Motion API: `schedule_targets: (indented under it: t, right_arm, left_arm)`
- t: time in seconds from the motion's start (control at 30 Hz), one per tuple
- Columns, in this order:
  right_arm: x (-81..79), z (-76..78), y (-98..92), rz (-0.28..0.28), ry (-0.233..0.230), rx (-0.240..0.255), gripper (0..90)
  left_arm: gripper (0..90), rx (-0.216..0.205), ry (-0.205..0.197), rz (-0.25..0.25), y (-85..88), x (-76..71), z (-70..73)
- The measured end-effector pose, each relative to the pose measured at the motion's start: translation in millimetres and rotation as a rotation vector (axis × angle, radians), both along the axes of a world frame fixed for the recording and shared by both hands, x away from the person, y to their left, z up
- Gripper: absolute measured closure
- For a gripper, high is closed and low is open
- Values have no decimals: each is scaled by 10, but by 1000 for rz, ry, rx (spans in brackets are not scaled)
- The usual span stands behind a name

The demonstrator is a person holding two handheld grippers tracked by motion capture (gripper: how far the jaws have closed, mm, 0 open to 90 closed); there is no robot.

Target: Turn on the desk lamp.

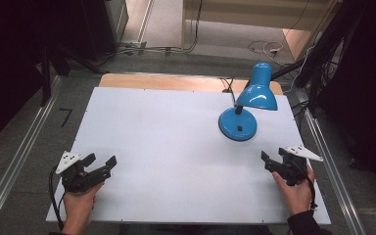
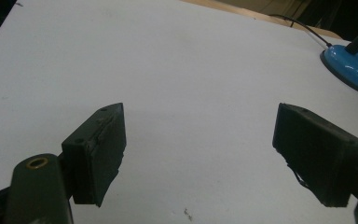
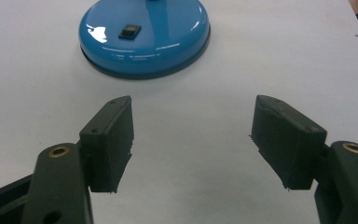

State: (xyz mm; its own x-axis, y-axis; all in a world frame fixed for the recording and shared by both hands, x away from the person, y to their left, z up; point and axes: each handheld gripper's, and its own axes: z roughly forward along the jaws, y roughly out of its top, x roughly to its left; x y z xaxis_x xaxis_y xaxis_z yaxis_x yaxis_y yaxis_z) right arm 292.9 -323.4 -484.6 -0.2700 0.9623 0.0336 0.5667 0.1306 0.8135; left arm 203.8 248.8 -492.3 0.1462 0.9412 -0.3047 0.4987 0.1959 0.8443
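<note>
From the high view, a white table point(image 1: 176, 147) carries one thing, a blue lamp point(image 1: 247, 105), standing upright toward the far right. Its round base point(image 1: 238, 124) sits flat on the board and its shade point(image 1: 257, 92) hangs over the base's far edge, tilted down. A black cord point(image 1: 229, 85) runs off behind it. The left gripper point(image 1: 103, 161) rests at the near left corner, well apart from the lamp, with its jaws spread and nothing between them. The right gripper point(image 1: 270, 160) lies at the near right edge, near the base but apart from it, jaws pointing toward the lamp.

In the left gripper view, the left gripper point(image 2: 198, 140) has its two jaws wide apart over bare table. The base point(image 2: 352, 70) shows at the upper right corner, far off, with the cord point(image 2: 298, 25) trailing past it.

In the right gripper view, the right gripper point(image 3: 193, 135) is likewise spread, holding nothing. The base point(image 3: 144, 37) lies straight ahead beyond the jaw tips, and a small black switch point(image 3: 129, 31) sits on top of it, left of the middle.

As a judgement, the work on the lamp has not started: nothing is gripped or touched, and the lamp stands as placed. I cannot tell from the shade whether the bulb is lit. The right gripper looks the likelier one to act, since it faces the base and switch. All of the reach and contact is left to do.
</note>
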Motion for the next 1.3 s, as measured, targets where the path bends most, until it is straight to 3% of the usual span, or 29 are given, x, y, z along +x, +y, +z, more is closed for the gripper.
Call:
schedule_targets:
  t: [0.1, 0.13, 0.73, 1.2, 1.3]
  right_arm:
    - [29, -9, 7, 3, -26, 12, 325]
    - [52, -16, 11, 10, -30, 42, 358]
    - [234, -35, 204, 41, -15, 22, 425]
    - [382, -34, 315, 48, -30, 18, 450]
    - [421, -20, 337, 50, -37, 22, 489]
  left_arm:
    - [176, -1, 0, 0, 1, 1, -1]
    - [176, -1, 0, 0, 1, 1, -1]
    - [177, -7, -2, 1, 7, -1, -1]
    - [177, -8, 0, 3, 8, 2, -3]
    - [177, -8, -1, 2, 8, 2, -3]
